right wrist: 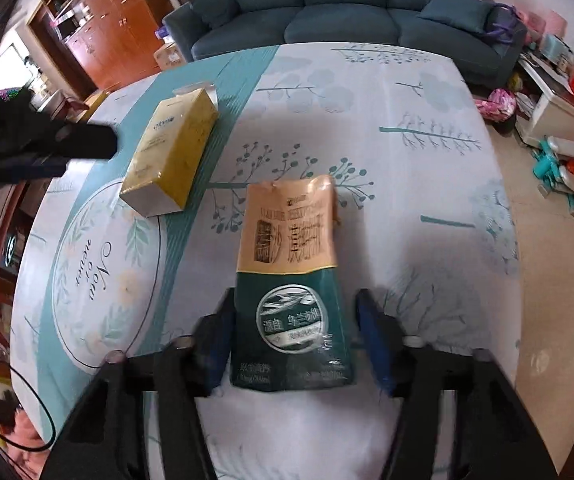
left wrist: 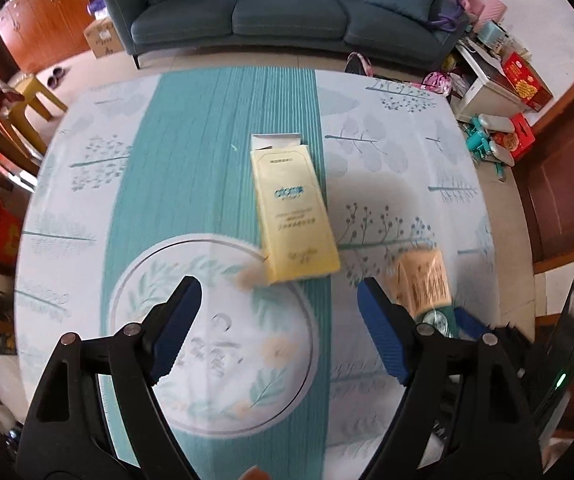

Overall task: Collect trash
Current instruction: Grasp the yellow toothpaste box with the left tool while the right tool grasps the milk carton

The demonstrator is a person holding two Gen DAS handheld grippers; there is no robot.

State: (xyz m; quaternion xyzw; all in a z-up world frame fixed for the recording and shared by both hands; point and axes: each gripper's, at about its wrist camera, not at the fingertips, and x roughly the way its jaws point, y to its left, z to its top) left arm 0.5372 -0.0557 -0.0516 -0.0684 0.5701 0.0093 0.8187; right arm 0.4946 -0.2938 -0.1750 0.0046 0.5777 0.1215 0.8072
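Partly blurred milk carton (right wrist: 291,292) between right fingers (right wrist: 373,340).

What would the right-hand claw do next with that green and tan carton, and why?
Probably close. The right gripper is open, with the carton lying on the table between its fingers, one finger at each side, so squeezing should take hold of it.

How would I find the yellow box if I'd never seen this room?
Look at the table with the leafy cloth, on its teal stripe. The flat pale yellow cardboard box lies there, far flap open. Its neighbour, the green-and-tan carton, sits between the right gripper.
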